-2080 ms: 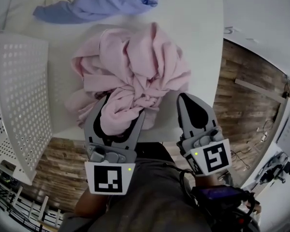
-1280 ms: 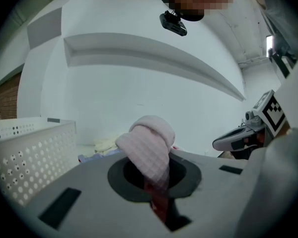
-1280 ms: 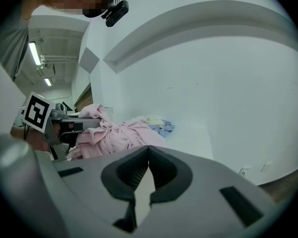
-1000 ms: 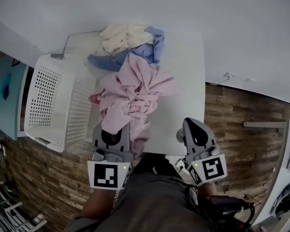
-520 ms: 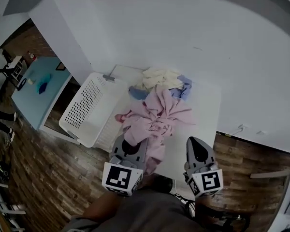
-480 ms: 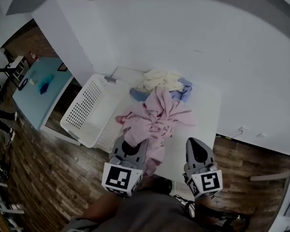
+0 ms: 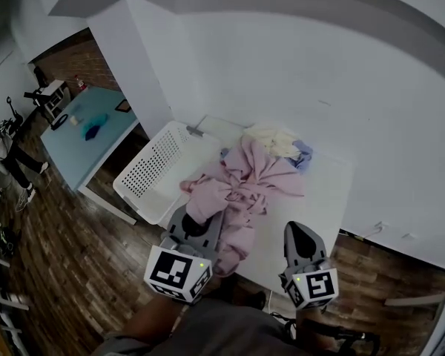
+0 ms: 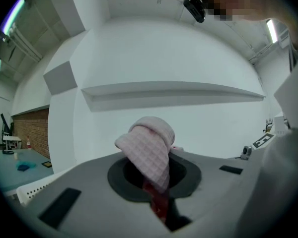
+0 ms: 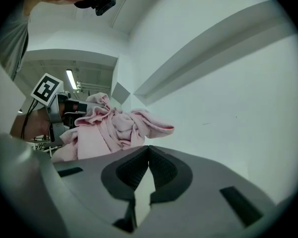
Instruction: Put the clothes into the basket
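Observation:
A crumpled pink garment (image 7: 245,180) hangs lifted above the white table (image 7: 319,206), bunched in folds. My left gripper (image 7: 201,218) is shut on a fold of it; in the left gripper view the pink cloth (image 8: 149,150) sticks up from between the closed jaws. The right gripper (image 7: 302,237) hovers to the right of the garment, shut with nothing in it, its jaws meeting at the tip (image 9: 148,148). From the right gripper view the pink garment (image 9: 114,128) hangs beside the left gripper. The white perforated basket (image 7: 159,170) stands at the table's left end, its inside bare.
A cream garment (image 7: 276,138) and a blue one (image 7: 304,156) lie at the back of the table behind the pink one. A light blue table (image 7: 81,128) stands to the far left on the wooden floor (image 7: 74,251). White walls close the back.
My view has pulled back and up, and the left gripper has raised the pink garment off the table. The right gripper has kept its place, shut.

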A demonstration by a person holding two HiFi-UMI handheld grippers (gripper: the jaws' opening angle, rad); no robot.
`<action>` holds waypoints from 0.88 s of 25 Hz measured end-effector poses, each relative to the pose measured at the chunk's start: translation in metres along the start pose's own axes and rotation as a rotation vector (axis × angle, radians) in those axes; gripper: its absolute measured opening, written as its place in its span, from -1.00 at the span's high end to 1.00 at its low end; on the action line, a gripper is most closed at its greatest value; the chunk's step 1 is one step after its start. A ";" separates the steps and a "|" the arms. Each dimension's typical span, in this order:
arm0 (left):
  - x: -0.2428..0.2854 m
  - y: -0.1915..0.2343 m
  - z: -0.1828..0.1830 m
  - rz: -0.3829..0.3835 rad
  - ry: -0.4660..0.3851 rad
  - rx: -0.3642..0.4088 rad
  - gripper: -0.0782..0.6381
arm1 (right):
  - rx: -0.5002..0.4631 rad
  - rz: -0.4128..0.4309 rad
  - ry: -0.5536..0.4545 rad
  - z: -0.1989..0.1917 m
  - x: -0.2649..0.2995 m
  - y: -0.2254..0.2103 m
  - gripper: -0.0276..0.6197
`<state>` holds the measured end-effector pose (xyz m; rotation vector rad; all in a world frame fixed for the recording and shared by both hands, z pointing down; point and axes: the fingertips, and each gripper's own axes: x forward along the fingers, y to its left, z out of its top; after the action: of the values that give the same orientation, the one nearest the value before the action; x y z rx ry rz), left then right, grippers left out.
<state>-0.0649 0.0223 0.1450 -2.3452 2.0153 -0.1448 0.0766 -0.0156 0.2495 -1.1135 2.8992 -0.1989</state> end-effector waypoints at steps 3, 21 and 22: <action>-0.010 0.022 0.018 0.025 -0.024 0.001 0.70 | 0.002 0.014 -0.002 0.007 0.012 0.013 0.89; 0.000 0.192 0.034 0.120 -0.018 0.062 0.70 | 0.037 0.054 0.024 -0.008 0.149 0.073 0.89; 0.002 0.200 0.029 0.122 -0.010 0.056 0.70 | 0.034 0.054 0.029 -0.011 0.154 0.075 0.89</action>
<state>-0.2585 -0.0104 0.0970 -2.1782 2.1136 -0.1818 -0.0887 -0.0622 0.2540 -1.0352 2.9350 -0.2635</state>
